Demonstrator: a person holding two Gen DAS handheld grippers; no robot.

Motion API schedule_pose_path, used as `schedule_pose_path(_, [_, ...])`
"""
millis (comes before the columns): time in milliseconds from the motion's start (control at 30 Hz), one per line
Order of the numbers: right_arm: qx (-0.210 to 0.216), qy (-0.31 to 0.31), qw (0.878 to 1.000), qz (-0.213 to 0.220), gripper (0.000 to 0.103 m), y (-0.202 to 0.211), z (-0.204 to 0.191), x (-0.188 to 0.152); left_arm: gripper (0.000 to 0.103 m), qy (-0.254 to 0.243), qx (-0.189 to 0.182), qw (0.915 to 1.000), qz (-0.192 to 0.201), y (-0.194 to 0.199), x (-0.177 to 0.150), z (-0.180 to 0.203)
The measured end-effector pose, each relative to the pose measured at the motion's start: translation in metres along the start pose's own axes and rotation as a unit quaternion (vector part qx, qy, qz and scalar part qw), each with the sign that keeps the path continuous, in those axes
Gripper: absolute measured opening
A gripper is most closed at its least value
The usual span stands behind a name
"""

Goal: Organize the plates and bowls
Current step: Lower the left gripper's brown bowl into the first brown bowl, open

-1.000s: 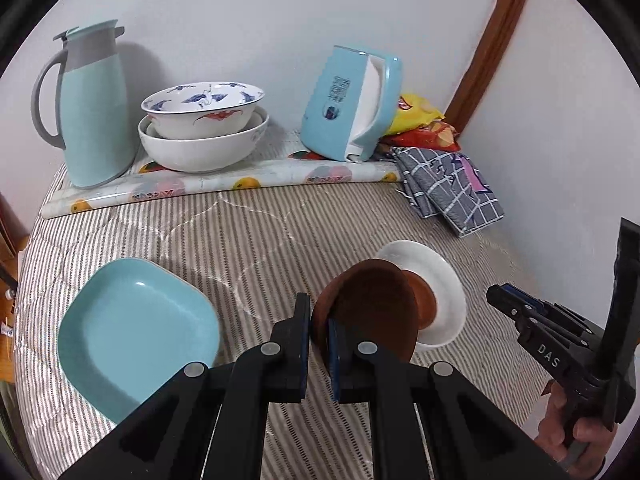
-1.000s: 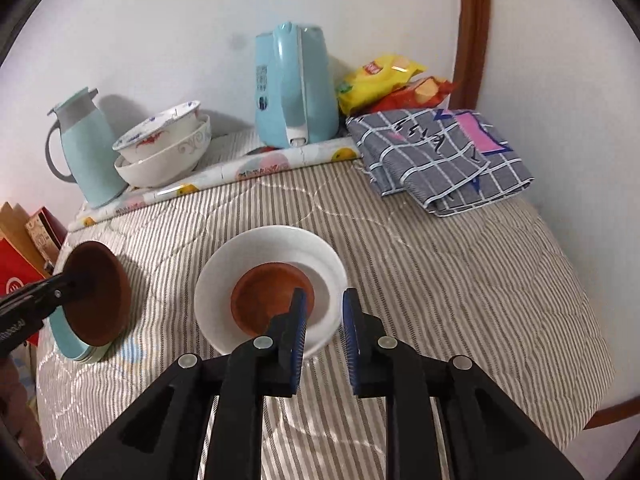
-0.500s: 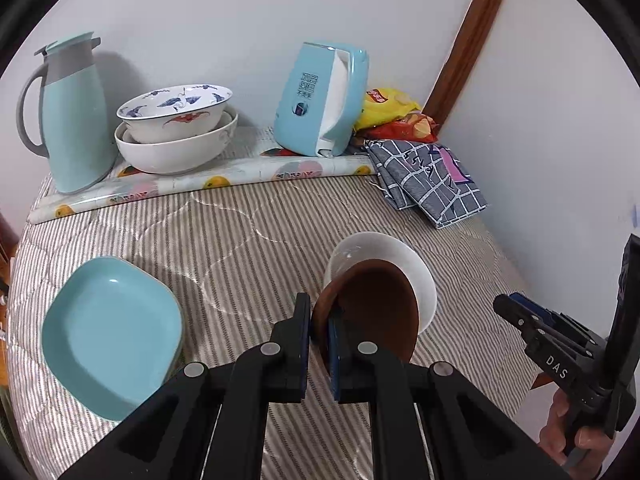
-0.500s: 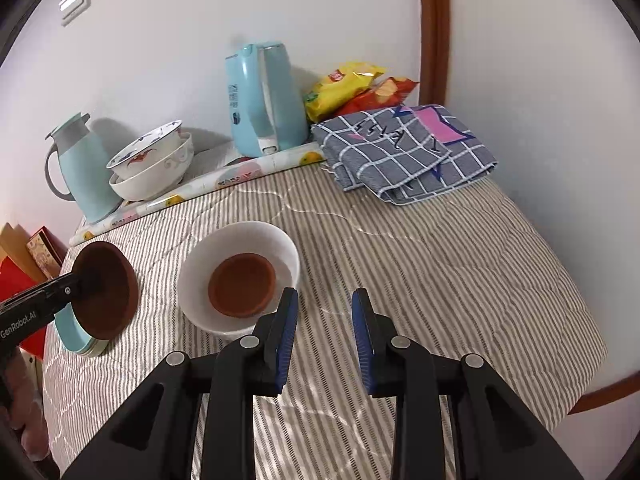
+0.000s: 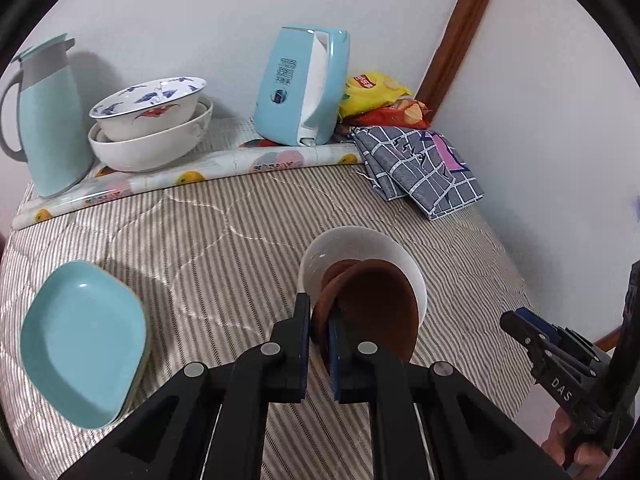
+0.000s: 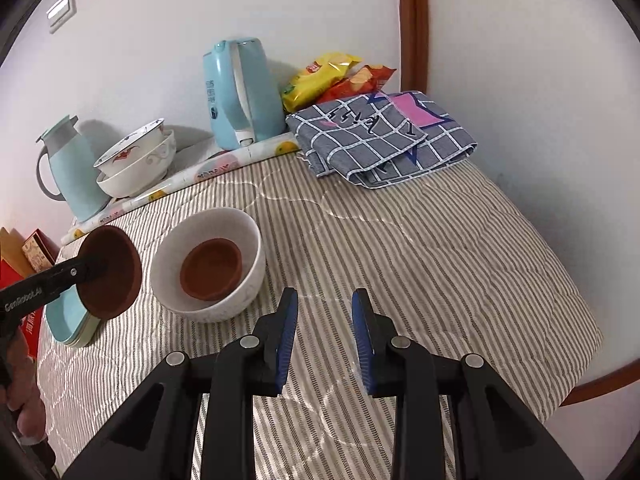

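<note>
Brown bowl pinched in left gripper fingers, beside white bowl — right gripper fingers wide

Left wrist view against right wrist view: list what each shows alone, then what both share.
Only the left wrist view shows the teal plate's full face. Only the right wrist view shows the wall switch, the red boxes at the table's edge, and the whole brown dish lying inside the white bowl. Both show the left tool shut on a brown bowl, the open right tool, the kettle, thermos, stacked bowls, checked cloth and snack bags.
</note>
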State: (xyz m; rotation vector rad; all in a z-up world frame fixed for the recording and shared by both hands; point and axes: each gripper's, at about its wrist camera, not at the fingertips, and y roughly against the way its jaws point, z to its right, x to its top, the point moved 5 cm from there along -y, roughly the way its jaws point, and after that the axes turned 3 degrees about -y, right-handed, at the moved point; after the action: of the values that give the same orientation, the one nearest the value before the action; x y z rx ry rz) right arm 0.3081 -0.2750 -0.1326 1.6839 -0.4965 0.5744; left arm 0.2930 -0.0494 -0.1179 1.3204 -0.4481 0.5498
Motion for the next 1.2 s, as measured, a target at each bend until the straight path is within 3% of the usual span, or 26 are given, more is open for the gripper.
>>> schedule_pose_path(567, [-0.002,-0.009,1.0,-0.013,0.028,-0.015,0.011,-0.011,0.008,-0.021,-0.022,0.9987,-0.042,-0.062,0.013,0.024])
schedule_pose_path(1200, [0.002,-0.001,0.999,-0.032,0.028,-0.034,0.002,-0.016,0.009,0.008,-0.048,0.995,-0.087,-0.102,0.016,0.012])
